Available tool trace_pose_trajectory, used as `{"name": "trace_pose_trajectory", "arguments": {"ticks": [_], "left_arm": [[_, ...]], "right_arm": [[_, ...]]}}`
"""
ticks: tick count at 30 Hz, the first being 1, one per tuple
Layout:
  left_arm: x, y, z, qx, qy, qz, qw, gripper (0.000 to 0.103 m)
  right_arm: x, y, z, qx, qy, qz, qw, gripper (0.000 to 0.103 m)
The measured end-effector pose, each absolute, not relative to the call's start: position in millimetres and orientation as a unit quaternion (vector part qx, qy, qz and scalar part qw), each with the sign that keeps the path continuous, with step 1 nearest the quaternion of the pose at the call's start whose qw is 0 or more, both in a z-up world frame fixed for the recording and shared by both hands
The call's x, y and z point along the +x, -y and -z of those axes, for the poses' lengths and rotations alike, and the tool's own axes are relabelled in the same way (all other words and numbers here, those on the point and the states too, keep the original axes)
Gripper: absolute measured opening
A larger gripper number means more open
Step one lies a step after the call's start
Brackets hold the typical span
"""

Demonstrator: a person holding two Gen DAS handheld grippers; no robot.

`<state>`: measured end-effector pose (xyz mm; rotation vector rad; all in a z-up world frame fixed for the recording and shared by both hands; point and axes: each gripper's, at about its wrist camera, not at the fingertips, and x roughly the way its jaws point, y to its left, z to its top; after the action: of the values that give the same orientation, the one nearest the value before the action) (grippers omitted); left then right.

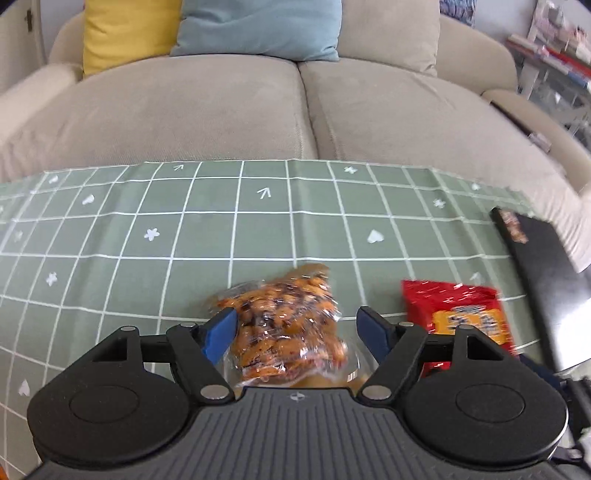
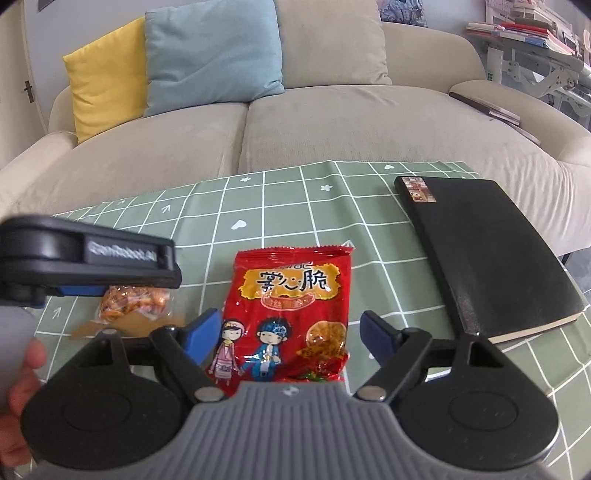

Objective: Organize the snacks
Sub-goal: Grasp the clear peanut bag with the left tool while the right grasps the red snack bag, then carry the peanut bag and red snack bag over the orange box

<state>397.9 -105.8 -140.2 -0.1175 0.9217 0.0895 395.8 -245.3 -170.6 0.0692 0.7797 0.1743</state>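
With both sets of jaws spread wide, my left gripper [image 1: 295,328] straddles the clear bag of nuts [image 1: 284,328], my right gripper [image 2: 288,332] the red crisp packet [image 2: 286,317]; nothing gripped, both lie loose on the green checked tablecloth [image 2: 288,206], sorting barely begun.

Worktop [image 2: 280,206] covered by green cloth with white grid, small hearts, flowers, arrows. Black notebook [image 2: 484,251] lies flat at the right side, small sticker at its far left corner, page edge visible at the near end. Beige sofa [image 2: 332,122] directly behind the worktop. Yellow cushion [image 2: 103,81] and light blue cushion [image 2: 210,55] lean on the backrest, left side, blue overlapping yellow. Dark booklet [image 2: 487,107] on the sofa's right armrest. Cluttered shelf [image 2: 535,33] far right; contents blurred.
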Motion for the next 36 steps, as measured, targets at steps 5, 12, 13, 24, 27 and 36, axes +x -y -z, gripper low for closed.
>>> {"name": "trace_pose_trajectory", "arguments": {"ticks": [5, 12, 13, 24, 27, 36], "left_arm": [[400.7, 108.6, 148.0, -0.033, -0.450, -0.049, 0.891, 0.088], [401.0, 110.4, 149.8, -0.011, -0.446, -0.033, 0.894, 0.085], [401.7, 110.5, 149.4, -0.010, -0.447, -0.031, 0.894, 0.085], [393.2, 111.9, 149.9, 0.017, -0.438, -0.019, 0.898, 0.079], [385.9, 108.7, 147.1, 0.016, -0.433, -0.013, 0.901, 0.071], [362.5, 91.6, 137.8, -0.002, -0.454, -0.008, 0.891, 0.070]], "right_arm": [[397.4, 247.0, 175.2, 0.045, -0.385, -0.086, 0.918, 0.080], [399.1, 245.2, 178.8, 0.050, -0.393, -0.086, 0.914, 0.089], [399.1, 244.8, 179.0, 0.048, -0.393, -0.083, 0.914, 0.091], [399.7, 239.0, 179.0, 0.012, -0.396, -0.087, 0.914, 0.069], [398.8, 239.4, 177.8, 0.014, -0.398, -0.087, 0.913, 0.066], [391.4, 226.3, 173.9, -0.007, -0.409, -0.106, 0.906, 0.065]]}}
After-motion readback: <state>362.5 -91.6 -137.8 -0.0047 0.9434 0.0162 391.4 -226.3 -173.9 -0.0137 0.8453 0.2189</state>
